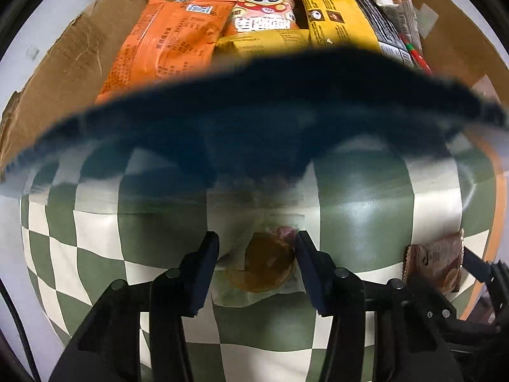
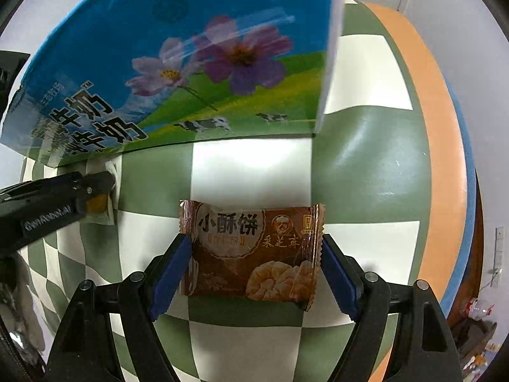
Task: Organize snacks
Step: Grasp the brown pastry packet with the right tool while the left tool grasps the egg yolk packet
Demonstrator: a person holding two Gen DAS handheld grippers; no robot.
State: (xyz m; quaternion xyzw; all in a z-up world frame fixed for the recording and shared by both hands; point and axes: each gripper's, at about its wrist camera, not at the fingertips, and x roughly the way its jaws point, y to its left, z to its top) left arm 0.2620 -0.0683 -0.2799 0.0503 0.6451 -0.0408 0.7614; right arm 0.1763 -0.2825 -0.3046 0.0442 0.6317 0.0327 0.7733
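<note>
A round golden pastry in a clear wrapper (image 1: pixel 265 270) lies on the green and white checked cloth, close under the box's blue flap. My left gripper (image 1: pixel 257 246) points straight down, its pads against the wrapper's two sides. In the right wrist view that gripper (image 2: pixel 97 191) shows at the far left, on the same pastry (image 2: pixel 97 205). A brown biscuit packet (image 2: pixel 229 226) lies flat on the cloth, and my right gripper (image 2: pixel 253 254) is shut across its length, a pad on each end. The left wrist view has this packet (image 1: pixel 435 264) at its right edge.
An open cardboard box (image 1: pixel 63 63) stands just beyond both grippers, its outside printed blue with flowers and cows (image 2: pixel 191 63). Inside lie an orange packet (image 1: pixel 168 41), a panda packet (image 1: pixel 264 12) and a yellow one (image 1: pixel 337 19). The table's orange rim (image 2: pixel 439 127) runs along the right.
</note>
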